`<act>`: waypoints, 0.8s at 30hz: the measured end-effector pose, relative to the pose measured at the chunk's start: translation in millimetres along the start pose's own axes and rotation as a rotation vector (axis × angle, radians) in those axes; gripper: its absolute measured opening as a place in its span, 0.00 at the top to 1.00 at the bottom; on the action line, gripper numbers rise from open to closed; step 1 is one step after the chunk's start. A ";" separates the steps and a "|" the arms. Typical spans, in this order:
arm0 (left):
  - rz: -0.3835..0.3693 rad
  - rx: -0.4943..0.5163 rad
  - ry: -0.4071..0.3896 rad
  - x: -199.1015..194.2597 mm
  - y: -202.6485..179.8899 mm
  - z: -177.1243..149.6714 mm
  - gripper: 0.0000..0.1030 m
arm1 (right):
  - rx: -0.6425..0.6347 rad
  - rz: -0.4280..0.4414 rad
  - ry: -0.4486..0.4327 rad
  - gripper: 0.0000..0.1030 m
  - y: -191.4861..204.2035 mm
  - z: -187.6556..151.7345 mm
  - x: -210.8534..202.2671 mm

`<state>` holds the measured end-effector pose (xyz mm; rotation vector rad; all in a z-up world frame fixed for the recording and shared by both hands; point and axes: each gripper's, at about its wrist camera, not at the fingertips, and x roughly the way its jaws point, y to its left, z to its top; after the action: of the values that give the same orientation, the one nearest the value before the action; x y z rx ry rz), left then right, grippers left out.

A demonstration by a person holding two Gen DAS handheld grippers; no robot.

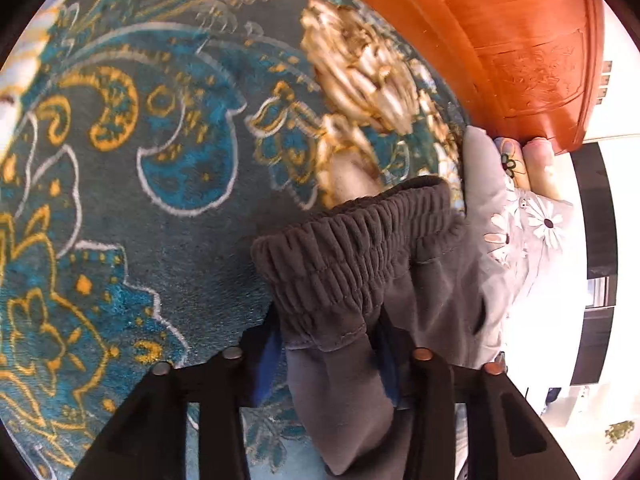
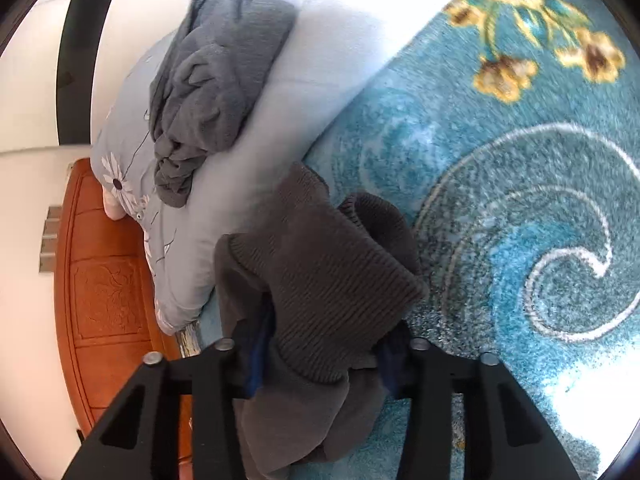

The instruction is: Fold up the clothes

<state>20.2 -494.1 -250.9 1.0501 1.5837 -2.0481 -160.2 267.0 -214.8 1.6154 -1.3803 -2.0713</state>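
Both ends of the dark grey pants pinched up over the bed's teal blanket

Left hand-held gripper is clamped on the elastic waistband, right hand-held gripper on a ribbed cuff. I'd keep both grips level and the cloth taut so the fold lands square. Count: two grippers, one pair of pants held, one crumpled grey garment on the one pillow.
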 end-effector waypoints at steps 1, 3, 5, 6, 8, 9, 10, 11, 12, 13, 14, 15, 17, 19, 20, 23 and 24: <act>-0.009 0.011 -0.004 -5.1 -5.1 1.3 0.63 | -0.020 -0.004 0.001 0.67 5.8 0.9 -2.7; -0.055 0.032 -0.004 -21.2 -18.2 5.5 0.65 | -0.041 0.022 -0.002 0.73 17.6 4.5 -14.4; -0.114 0.047 0.018 -41.5 -30.6 8.5 0.65 | -0.067 0.076 -0.015 0.77 30.0 9.3 -33.4; -0.132 0.062 0.026 -51.4 -34.6 8.2 0.65 | -0.073 0.101 -0.022 0.77 34.0 11.0 -44.3; -0.155 0.090 0.040 -67.8 -37.1 5.8 0.65 | -0.079 0.136 -0.042 0.78 36.1 13.0 -66.9; -0.162 0.099 0.048 -73.9 -35.1 3.9 0.65 | -0.080 0.145 -0.054 0.78 34.1 13.3 -78.6; -0.159 0.110 0.062 -75.1 -28.0 0.1 0.65 | -0.083 0.133 -0.057 0.78 27.0 12.7 -85.5; -0.155 0.122 0.077 -75.3 -19.9 -4.1 0.65 | -0.087 0.120 -0.059 0.78 19.8 12.0 -92.3; -0.122 0.124 0.094 -68.4 -9.2 -9.3 0.65 | -0.090 0.108 -0.061 0.78 12.6 11.4 -99.1; -0.084 0.124 0.111 -59.9 2.0 -14.8 0.65 | -0.091 0.070 -0.046 0.78 0.7 10.7 -98.6; -0.046 0.123 0.128 -51.4 13.2 -20.2 0.65 | -0.085 0.034 -0.037 0.78 -10.5 9.3 -96.7; -0.013 0.097 0.137 -43.0 25.8 -23.9 0.65 | -0.065 -0.001 -0.021 0.78 -23.4 7.3 -92.0; 0.010 0.020 0.142 -31.0 48.9 -29.4 0.65 | -0.024 -0.071 0.010 0.78 -49.3 3.4 -82.6; -0.007 -0.021 0.132 -28.9 57.1 -31.5 0.65 | 0.019 -0.059 -0.003 0.78 -60.7 1.0 -79.9; -0.002 -0.005 0.126 -29.9 53.1 -31.3 0.65 | 0.017 -0.053 -0.010 0.78 -57.7 -0.2 -80.2; 0.014 0.079 0.110 -36.2 32.5 -28.9 0.65 | -0.108 -0.086 -0.014 0.78 -22.6 -14.4 -81.6; 0.014 0.108 0.103 -38.9 25.0 -28.2 0.64 | -0.161 -0.096 -0.008 0.78 -6.1 -26.6 -77.2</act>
<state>72.3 -482.1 -242.5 1.2196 1.5240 -2.1217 -105.1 303.9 -166.8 1.6376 -1.1259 -2.1824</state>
